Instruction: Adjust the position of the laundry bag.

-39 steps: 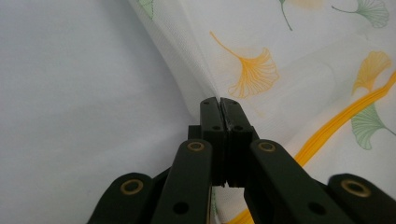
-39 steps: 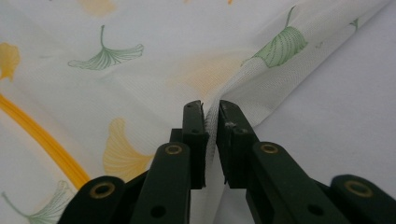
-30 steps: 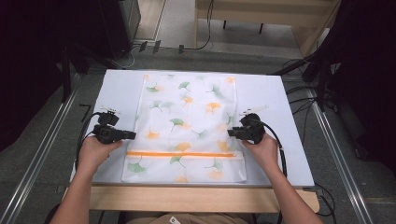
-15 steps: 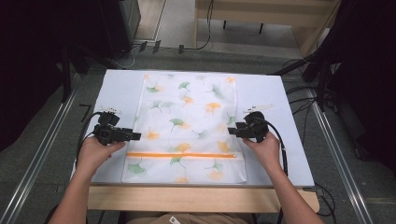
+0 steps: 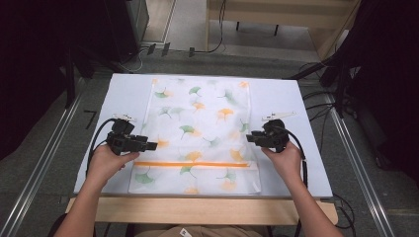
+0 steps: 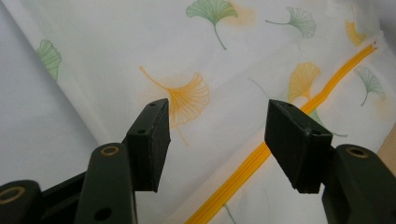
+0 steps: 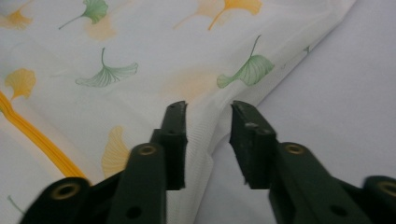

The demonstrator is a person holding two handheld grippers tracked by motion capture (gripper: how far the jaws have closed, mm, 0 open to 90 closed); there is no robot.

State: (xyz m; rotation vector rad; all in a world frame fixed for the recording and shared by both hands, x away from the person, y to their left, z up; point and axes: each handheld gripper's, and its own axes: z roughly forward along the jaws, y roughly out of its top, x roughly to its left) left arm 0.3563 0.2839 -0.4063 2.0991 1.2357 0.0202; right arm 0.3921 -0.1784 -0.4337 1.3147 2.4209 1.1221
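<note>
A: On the table (image 5: 296, 98), ginkgo-print cloth (image 5: 200, 128) flat; left hand-held gripper (image 6: 217, 135) just opening, empty, above the orange zipper (image 6: 261, 154).

B: Right hand-held gripper (image 7: 208, 135) closing astride the cloth's edge, not yet pinching. Next: grip both edges, then lift.

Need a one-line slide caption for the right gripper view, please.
Right gripper, jaws just closing, straddles the edge of a leaf-print cloth bag with an orange zipper on a white table.

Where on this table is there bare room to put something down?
Bare strips of the white table run beside the leaf-print cloth's left and right edges, widest at the far corners. Nearer the person it is crowded: the left gripper and right gripper sit at the cloth's edges.
</note>
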